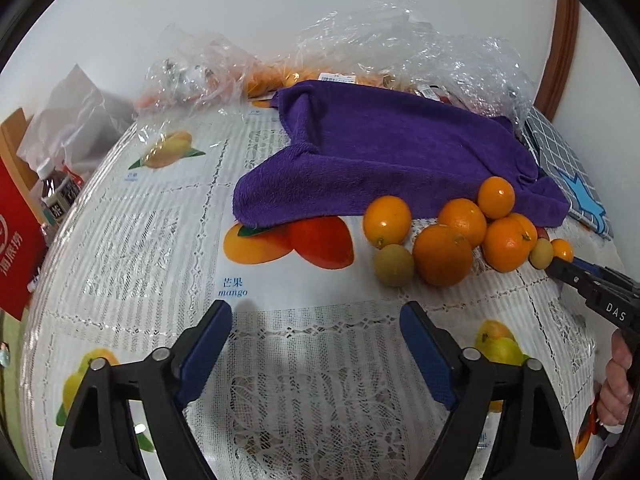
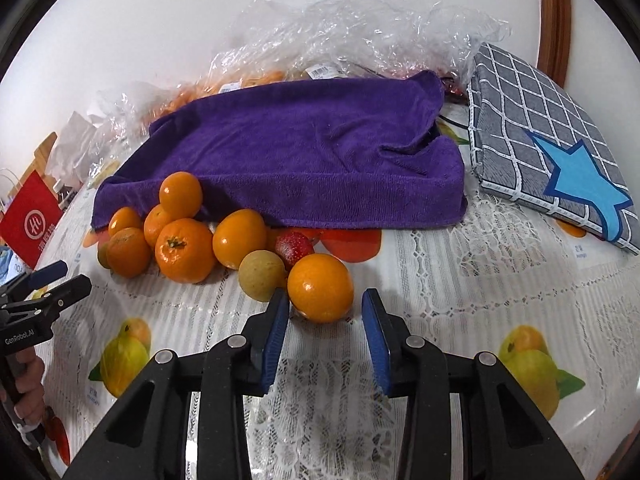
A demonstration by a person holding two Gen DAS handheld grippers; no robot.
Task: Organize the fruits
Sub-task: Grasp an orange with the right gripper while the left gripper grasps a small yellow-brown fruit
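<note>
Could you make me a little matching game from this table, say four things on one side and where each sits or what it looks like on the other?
Things:
1. towel
2. strawberry
3. checked pouch
4. plastic bags

Descriptions:
A. grey, with a blue star
B. clear and crumpled, at the back by the wall
C. purple, draped just behind the fruit
D. red, tucked among the oranges

Pairs: 1-C, 2-D, 3-A, 4-B
</note>
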